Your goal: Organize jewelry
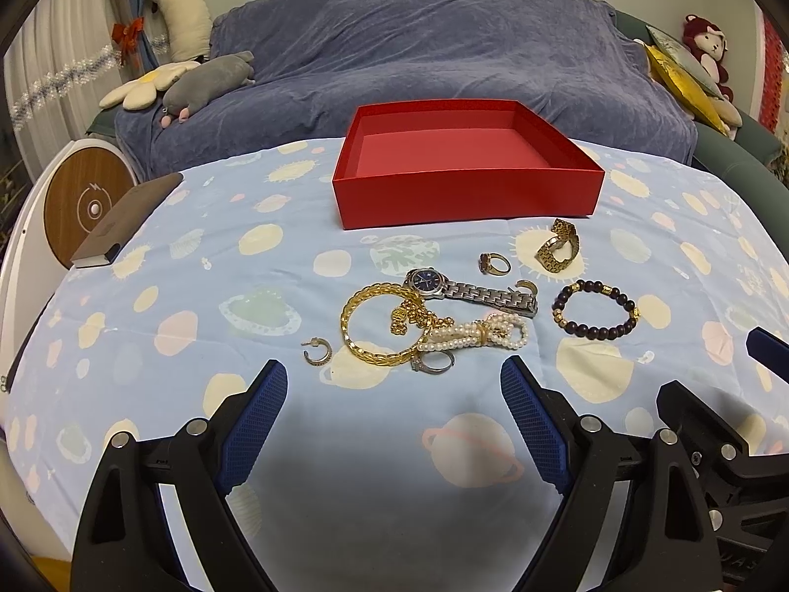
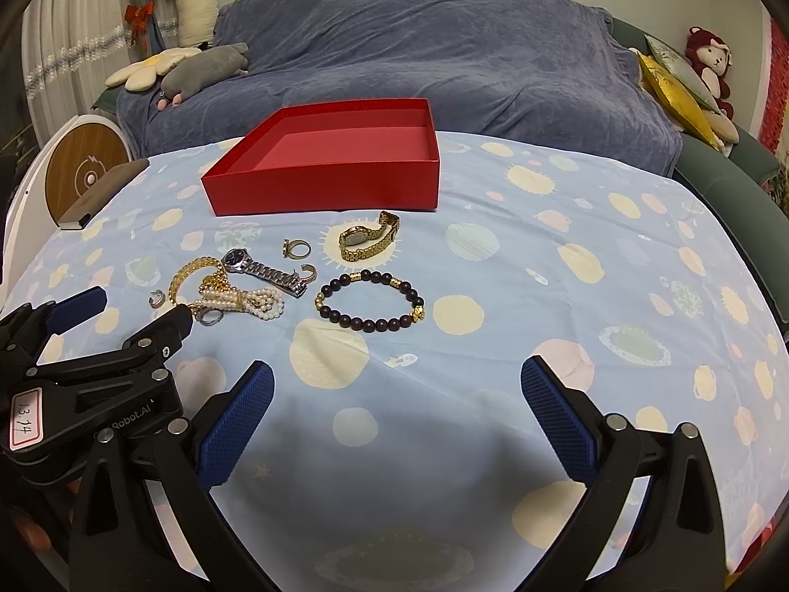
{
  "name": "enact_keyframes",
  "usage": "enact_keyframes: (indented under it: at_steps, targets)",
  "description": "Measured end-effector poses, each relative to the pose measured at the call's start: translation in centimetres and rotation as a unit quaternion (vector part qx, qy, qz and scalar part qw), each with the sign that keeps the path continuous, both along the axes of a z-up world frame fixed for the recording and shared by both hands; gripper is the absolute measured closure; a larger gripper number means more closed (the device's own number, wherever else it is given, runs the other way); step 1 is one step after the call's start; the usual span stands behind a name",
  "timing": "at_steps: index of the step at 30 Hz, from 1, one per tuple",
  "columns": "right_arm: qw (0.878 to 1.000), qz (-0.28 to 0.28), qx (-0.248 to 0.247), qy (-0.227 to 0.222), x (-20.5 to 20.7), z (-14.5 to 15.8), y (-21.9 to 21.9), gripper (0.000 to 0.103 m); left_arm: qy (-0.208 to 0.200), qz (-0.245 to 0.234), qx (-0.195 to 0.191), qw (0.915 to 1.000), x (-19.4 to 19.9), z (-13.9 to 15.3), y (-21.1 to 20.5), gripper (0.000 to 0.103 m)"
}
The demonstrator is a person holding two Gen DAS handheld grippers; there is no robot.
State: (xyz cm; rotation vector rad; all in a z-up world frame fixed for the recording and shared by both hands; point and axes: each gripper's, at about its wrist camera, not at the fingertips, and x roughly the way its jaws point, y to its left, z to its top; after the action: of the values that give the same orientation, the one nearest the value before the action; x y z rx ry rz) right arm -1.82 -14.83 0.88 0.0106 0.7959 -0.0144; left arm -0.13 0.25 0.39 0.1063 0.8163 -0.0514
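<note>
Both grippers, left (image 1: 393, 375) and right (image 2: 397, 375), hover spread wide and empty. The jewelry lies tangled before the red box (image 1: 468, 195): gold bangle (image 1: 377, 325) overlapping pearl bracelet (image 1: 481, 334), a chain's shape lost between them.

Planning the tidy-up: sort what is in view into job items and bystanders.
For the job: open red cardboard box; silver blue-faced watch; gold link watch; dark beaded bracelet; gold woven bangle; white pearl strand.

Lying about: brown notebook; grey plush toy.
</note>
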Motion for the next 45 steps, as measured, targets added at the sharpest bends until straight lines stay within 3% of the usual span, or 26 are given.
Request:
enact_keyframes:
  at_steps: [45]
  targets:
    - [1.000,0.003,0.000,0.000,-0.01,0.01,0.35,0.005,0.002,-0.001,-0.003,1.0000,0.01,-0.13,0.17,0.018]
